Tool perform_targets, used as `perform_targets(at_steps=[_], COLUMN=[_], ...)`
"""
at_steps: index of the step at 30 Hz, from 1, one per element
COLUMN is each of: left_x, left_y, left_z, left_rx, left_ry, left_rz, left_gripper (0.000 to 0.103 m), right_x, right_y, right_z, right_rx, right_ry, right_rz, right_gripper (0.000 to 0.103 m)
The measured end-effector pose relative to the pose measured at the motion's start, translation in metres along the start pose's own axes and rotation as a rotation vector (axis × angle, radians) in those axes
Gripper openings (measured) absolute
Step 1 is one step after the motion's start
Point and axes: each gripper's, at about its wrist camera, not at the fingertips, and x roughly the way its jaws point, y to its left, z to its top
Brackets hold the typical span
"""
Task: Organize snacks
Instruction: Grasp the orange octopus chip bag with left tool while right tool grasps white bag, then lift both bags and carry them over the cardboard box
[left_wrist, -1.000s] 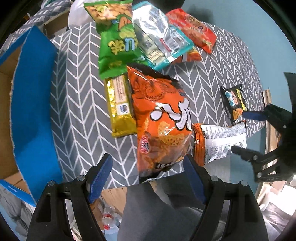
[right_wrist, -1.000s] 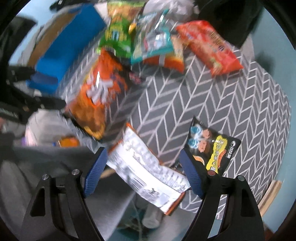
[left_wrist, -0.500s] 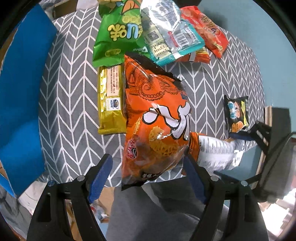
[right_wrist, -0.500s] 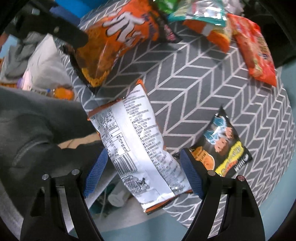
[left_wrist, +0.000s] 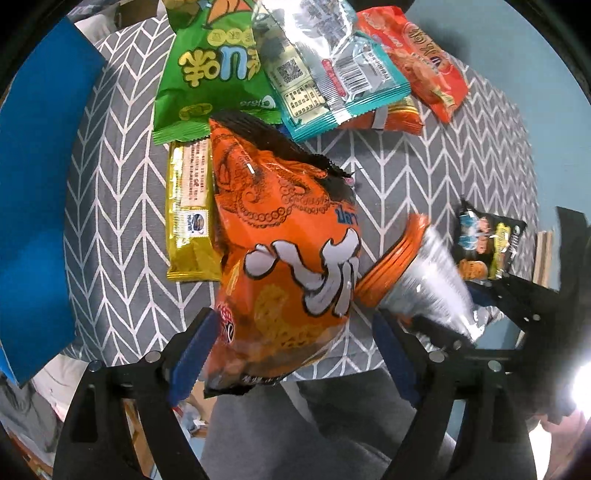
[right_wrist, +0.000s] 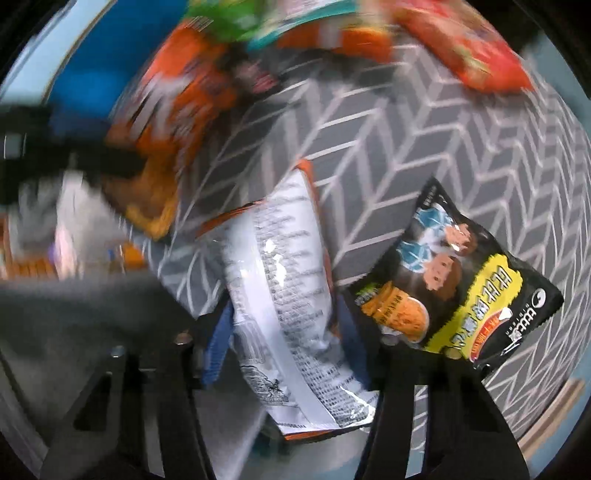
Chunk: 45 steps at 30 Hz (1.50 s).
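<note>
A big orange snack bag lies at the near edge of the grey chevron table, between the fingers of my open left gripper. My right gripper is shut on a white and orange snack bag, which also shows in the left wrist view. A black and yellow snack bag lies just right of it. A gold packet, a green bag, a silver-teal bag and a red-orange bag lie farther back.
A blue cardboard box stands left of the table. The person's grey-clad legs are below the near table edge. A teal floor lies beyond the table on the right.
My right gripper has closed on the white and orange bag, which now tilts up. My left gripper has moved in so the orange bag sits between its open fingers.
</note>
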Motion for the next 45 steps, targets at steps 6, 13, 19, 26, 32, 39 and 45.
perform_targets(at_steps=[6, 13, 19, 26, 32, 39, 45], left_x=[0.019, 0.044, 0.064, 0.062, 0.055, 0.036, 0.012], left_y=[-0.019, -0.030, -0.032, -0.017, -0.009, 0.002, 0.009], left_z=[0.014, 0.029, 0.033, 0.028, 0.017, 0.005, -0.002], left_rx=[-0.013, 0.009, 0.021, 0.023, 0.056, 0.099, 0.139], left_ry=[-0.001, 0.003, 0.025, -0.002, -0.029, -0.072, -0.117], left_rz=[0.069, 0.134, 0.169, 0.119, 0.100, 0.094, 0.100], left_gripper=[0.088, 0.089, 0.069, 0.056, 0.056, 0.056, 0.056], right_x=[-0.007, -0.014, -0.003, 0.018, 0.035, 0.016, -0.005], right_y=[-0.031, -0.048, -0.015, 0.010, 0.030, 0.027, 0.030], right_z=[-0.003, 0.012, 0.026, 0.032, 0.050, 0.061, 0.069], right_rx=[0.282, 0.391, 0.357, 0.294, 0.276, 0.301, 0.301], right_ry=[-0.114, -0.141, -0.142, -0.111, -0.112, -0.154, -0.190], right_rz=[0.067, 0.073, -0.008, -0.082, -0.122, -0.109, -0.087], right_gripper=[0.051, 0.060, 0.074, 0.074, 0.054, 0.041, 0.039])
